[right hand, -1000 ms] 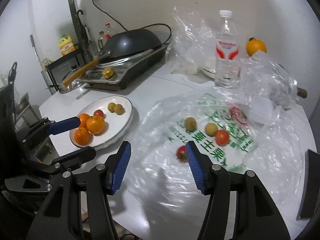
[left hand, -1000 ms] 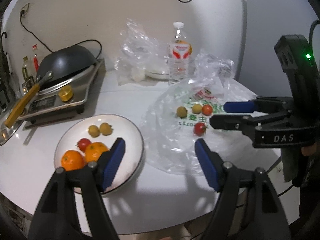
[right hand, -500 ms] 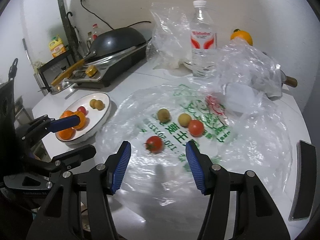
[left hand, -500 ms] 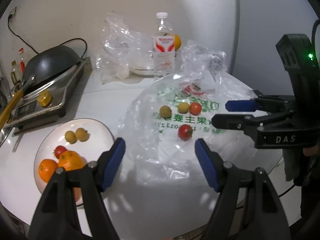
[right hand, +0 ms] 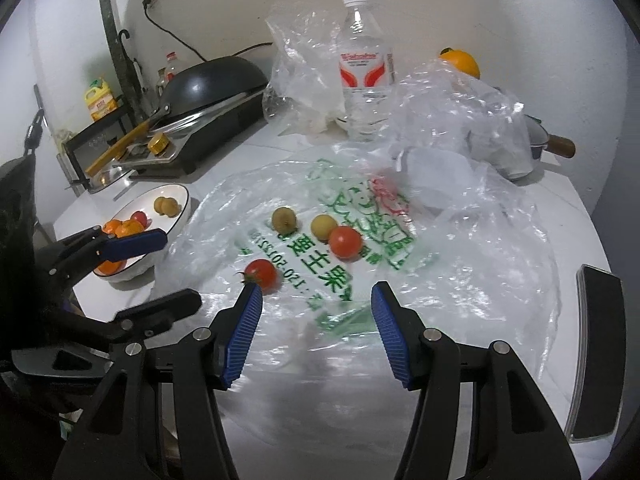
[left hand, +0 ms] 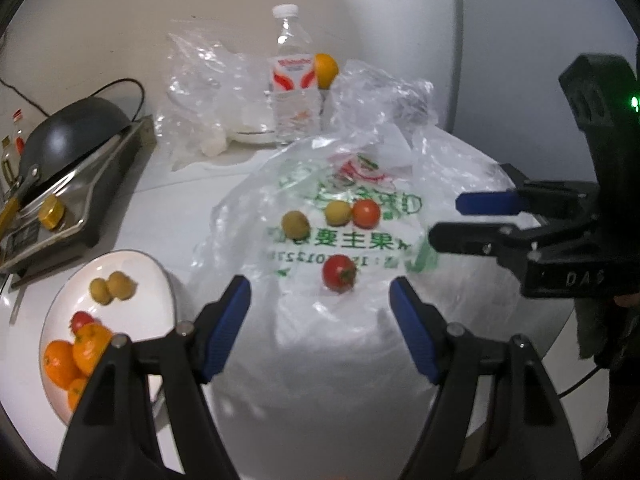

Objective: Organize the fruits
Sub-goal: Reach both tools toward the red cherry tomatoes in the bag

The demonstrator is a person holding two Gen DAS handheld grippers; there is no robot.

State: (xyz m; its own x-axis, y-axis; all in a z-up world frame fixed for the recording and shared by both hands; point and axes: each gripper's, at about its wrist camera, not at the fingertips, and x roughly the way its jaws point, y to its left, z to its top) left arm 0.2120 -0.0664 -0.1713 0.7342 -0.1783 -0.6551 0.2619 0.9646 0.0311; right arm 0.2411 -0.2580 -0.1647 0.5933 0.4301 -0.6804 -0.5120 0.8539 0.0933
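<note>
Fruits [left hand: 339, 273] lie between both grippers' open, empty jaws; only the right wrist view shows a yellow bottle [right hand: 100, 100].

A: Dim indoor light in both views, cool and flat. The white counter [left hand: 192, 216] is the brightest surface, and the corners fall to black behind the fisheye circle.

B: Shadows?

A: Soft ones, under the fingers [right hand: 244, 332] and beside the plate [left hand: 156, 280]. The source is perhaps overhead; no lamp shows.

B: Glare?

A: Speckled highlights on the bag [right hand: 460, 128] and a sheen on the wok [right hand: 216, 80].

B: Sharpness?

A: Smeared. The bag's print [left hand: 340, 244] is blurred, near edges are soft, and straight lines bow toward the rim.
</note>
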